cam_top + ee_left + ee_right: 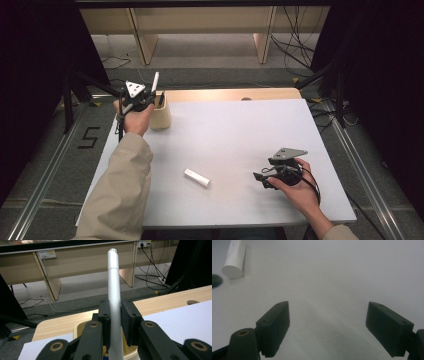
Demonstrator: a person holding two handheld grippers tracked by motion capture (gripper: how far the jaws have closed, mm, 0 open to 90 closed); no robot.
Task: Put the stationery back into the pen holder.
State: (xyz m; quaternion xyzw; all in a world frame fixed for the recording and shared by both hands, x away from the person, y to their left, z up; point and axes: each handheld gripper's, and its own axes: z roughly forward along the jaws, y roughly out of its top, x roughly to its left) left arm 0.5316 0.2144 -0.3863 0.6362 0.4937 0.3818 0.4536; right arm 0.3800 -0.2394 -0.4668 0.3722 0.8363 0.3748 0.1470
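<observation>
While the right gripper (264, 179) rests near the table's (240, 130) front edge with its jaws spread wide and nothing between them, a white cap (197, 177) lies just off to its left. Farther back, the left gripper (115, 315) clamps a white pen (113, 297) upright over the beige cup (161, 116)

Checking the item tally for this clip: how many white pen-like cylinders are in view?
2. One long white pen is clamped upright by the left gripper over the beige holder. One short white cylinder lies on the table. Others may be hidden inside the holder.
</observation>
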